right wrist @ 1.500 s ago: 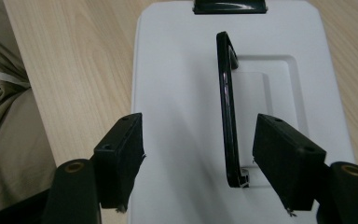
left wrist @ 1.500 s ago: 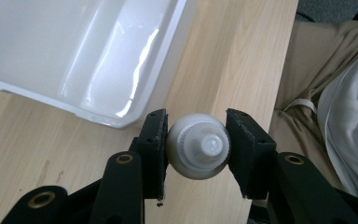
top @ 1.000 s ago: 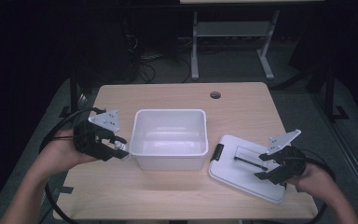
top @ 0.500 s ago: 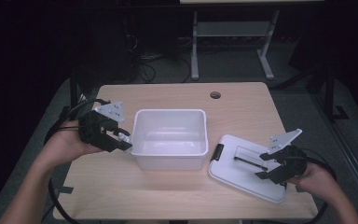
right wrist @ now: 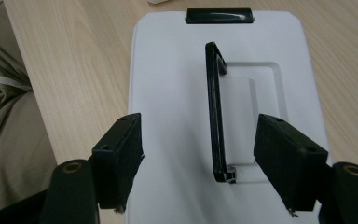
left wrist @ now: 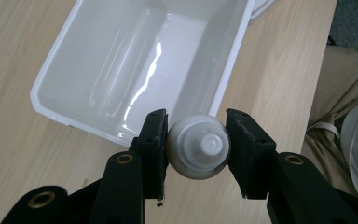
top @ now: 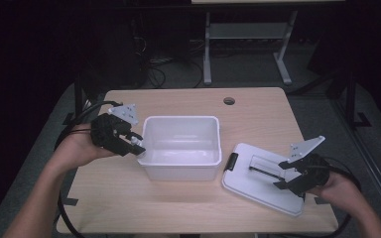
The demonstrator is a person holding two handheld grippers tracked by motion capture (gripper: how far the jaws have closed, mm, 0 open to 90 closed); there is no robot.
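Fingers first: our left gripper [left wrist: 197, 140] is clamped on a small white bottle [left wrist: 198, 146], pads squeezing its round body from both sides with the cap facing the camera. Our right gripper [right wrist: 198, 161] has its jaws spread wide over the lid's handle [right wrist: 216, 116], nothing pinched; the bar sits between them, closer to one side.

Step-wise, we reckon we're mid-carry: the bottle hangs just at the near rim of the bin [left wrist: 121, 70], not over the hollow yet. From the high view the left gripper [top: 129, 141] is right at the bin's [top: 181, 171] left wall. Next move probably calls for nudging it past the rim so it clears the edge, then letting go over the middle. After that the lid needs picking up, so the right jaws would have to centre on that handle and close.

Now materials, big to small:
- table [top: 129, 208]: pale wood-grain top, flat, matte, with a cable hole at the back.
- bin: glossy white plastic, rectangular, rounded corners, looks empty inside, catches highlights.
- lid [top: 258, 183]: flat white plastic with rounded corners, a shallow recess in the middle and a black latch [right wrist: 219, 15] on one end.
- handle: thin black bar, hard plastic by the look.
- bottle: smooth, rounded, off-white, ribbed cap; likely slippery.
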